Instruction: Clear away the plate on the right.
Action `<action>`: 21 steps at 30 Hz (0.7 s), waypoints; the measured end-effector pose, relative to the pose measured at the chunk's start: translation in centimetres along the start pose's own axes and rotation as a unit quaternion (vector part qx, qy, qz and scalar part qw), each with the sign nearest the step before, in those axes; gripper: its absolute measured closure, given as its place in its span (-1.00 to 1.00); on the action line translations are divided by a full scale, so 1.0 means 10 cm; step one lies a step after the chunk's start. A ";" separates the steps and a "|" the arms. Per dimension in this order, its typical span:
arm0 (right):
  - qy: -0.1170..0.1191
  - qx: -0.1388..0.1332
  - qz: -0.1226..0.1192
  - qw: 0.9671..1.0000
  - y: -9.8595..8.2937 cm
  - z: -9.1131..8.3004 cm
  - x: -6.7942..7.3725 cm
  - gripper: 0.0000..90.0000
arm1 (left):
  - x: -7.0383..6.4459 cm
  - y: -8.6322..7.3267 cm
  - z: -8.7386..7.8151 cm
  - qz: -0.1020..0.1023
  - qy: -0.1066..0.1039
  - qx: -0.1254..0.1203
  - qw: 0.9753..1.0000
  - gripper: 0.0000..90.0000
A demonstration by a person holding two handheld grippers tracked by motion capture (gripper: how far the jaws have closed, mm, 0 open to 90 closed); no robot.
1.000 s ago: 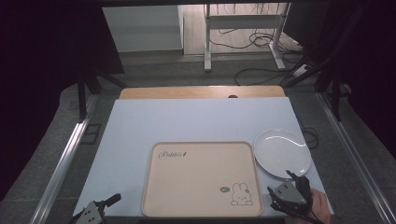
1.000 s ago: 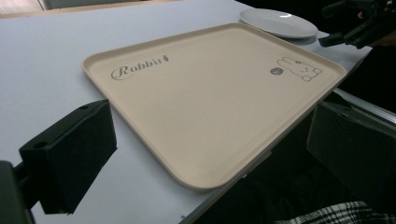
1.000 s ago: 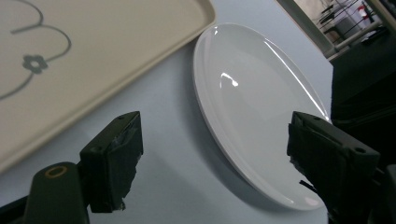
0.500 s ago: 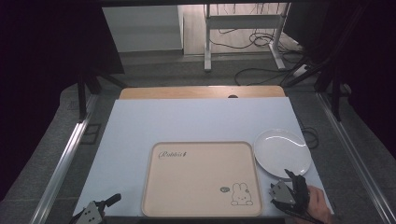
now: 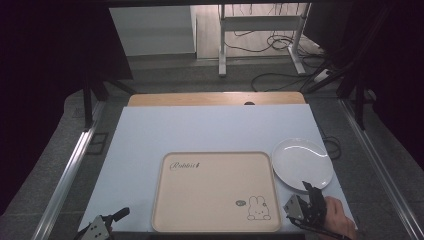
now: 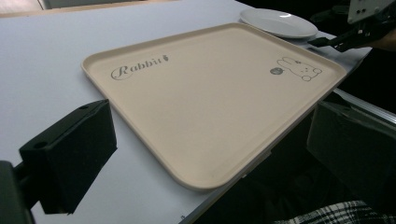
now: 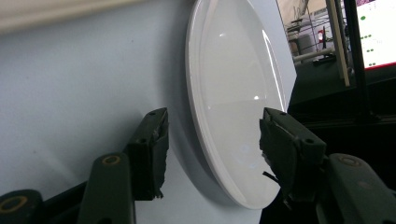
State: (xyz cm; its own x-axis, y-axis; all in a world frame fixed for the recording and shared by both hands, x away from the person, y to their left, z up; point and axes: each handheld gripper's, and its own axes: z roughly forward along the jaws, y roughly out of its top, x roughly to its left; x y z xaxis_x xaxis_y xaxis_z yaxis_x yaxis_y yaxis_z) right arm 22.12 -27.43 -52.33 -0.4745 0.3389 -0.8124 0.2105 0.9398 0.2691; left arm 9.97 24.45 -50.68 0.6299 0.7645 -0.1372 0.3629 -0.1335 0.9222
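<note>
White plate [image 5: 301,163] on table [image 5: 200,131], right gripper [image 7: 212,140] spread astride its near rim. Beige tray [image 5: 216,191] alongside. Left gripper [image 6: 205,154] spread, idle.

White plate [image 5: 301,163], seemingly empty, beside tray [image 5: 215,192]

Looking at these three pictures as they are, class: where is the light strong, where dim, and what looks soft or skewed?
High view: table evenly lit, surroundings dark, lit floor beyond. Left gripper view: tray sharp, the near black jaws soft and large. Right gripper view: turned sideways, glints on the white plate, the right tongs open astride its rim, bright screen at the top corner.
</note>
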 end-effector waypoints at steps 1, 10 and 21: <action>-0.002 0.004 -0.007 1.000 0.00 0.01 0.01 -0.04 | 0.00 0.00 0.00 0.000 0.000 0.000 1.000 -0.98; -0.015 0.030 -0.053 0.998 0.04 0.05 0.08 -0.01 | 0.00 0.00 0.00 0.000 0.000 0.000 1.000 -0.98; -0.022 0.038 -0.094 0.995 0.07 0.09 0.11 0.10 | 0.00 0.00 0.00 0.000 0.000 0.001 1.000 -0.98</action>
State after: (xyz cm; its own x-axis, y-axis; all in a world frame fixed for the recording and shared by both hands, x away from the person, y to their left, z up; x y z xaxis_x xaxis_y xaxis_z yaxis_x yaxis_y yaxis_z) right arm 22.48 -26.40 -53.50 -0.4736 0.1538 -0.8672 0.1865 0.9798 0.0719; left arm 9.98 24.46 -50.68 0.6301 0.7643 -0.1374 0.3636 -0.1341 0.9219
